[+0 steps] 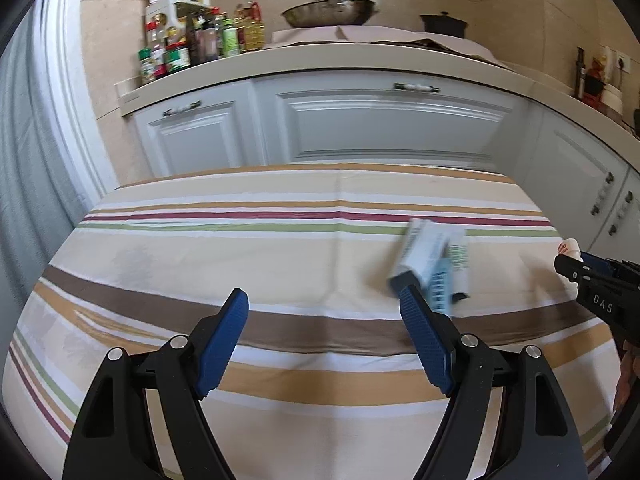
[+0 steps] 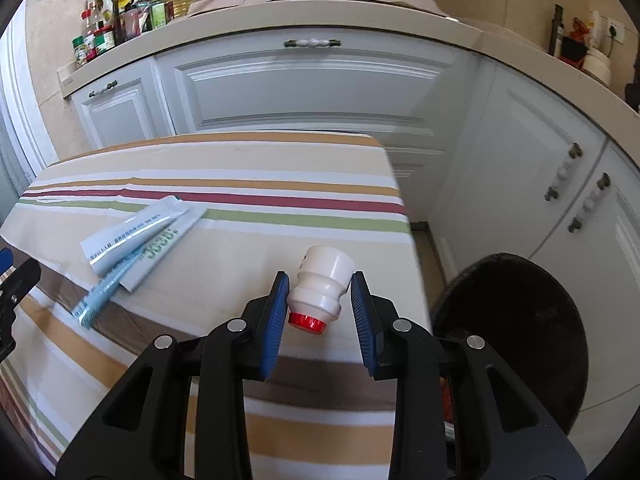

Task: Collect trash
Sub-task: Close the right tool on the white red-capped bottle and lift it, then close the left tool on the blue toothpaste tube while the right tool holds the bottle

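The right gripper [image 2: 320, 292] clenched the small white bottle [image 2: 322, 286], red cap toward the camera, just beside the worktop [image 2: 240, 160] edge above the black bin [image 2: 520, 320]. Its ribbed waist could slip free. The left gripper [image 1: 324, 312] stood released near the flattened cartons [image 1: 434, 256].

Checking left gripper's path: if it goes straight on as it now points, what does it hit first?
Probably the tablecloth: the open left gripper points down at bare cloth. The toothpaste boxes lie just right of that line, by its right finger; depth is unclear.
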Tool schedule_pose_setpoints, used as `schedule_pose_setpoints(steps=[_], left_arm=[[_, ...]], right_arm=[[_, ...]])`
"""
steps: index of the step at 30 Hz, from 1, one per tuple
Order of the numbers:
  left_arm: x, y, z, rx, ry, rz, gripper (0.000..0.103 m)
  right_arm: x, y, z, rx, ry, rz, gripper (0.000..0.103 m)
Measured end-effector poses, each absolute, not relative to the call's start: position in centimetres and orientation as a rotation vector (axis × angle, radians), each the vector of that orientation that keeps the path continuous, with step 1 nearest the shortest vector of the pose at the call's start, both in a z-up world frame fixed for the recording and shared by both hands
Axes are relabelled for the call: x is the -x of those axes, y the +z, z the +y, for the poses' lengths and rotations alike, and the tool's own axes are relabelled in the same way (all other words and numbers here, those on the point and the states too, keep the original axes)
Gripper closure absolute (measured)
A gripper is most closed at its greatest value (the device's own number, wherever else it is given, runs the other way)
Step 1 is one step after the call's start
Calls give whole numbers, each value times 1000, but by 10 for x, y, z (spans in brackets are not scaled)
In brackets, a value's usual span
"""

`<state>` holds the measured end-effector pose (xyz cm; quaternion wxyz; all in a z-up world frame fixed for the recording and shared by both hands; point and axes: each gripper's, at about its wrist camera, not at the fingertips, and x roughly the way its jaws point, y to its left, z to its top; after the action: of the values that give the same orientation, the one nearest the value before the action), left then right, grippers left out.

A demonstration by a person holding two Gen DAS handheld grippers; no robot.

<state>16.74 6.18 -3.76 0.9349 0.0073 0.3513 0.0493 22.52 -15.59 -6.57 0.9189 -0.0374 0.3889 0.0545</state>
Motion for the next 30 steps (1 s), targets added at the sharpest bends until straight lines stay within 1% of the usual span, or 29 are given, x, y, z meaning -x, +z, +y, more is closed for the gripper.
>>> schedule_pose_setpoints(steps=[7,9,19,20,21,23,25,30], left_arm=[[-170,-42,35,-40,48,733,27],[-172,-45,28,-45,31,745,31],[-187,-63,7,-77,-11,813,56],[-189,-65,6,-76,-16,823,61],[-190,-66,6,-74,-19,831,64],[-192,-70,6,-67,-30,853,78],[-194,-71,7,-62,-36,865,88],[-192,-70,5,-63,-45,859,93]], right_arm=[[-213,-62,-187,47,80,783,72],[-211,-63,-196,35,74,782,72],[-209,-68,-224,-10,64,781,72],[-209,-68,-225,-11,65,782,72],[-209,-68,-226,-13,66,782,72],[-209,-68,-228,-18,68,782,72],[-209,-68,-228,-19,70,779,72],[-207,-67,-226,-18,74,774,72]])
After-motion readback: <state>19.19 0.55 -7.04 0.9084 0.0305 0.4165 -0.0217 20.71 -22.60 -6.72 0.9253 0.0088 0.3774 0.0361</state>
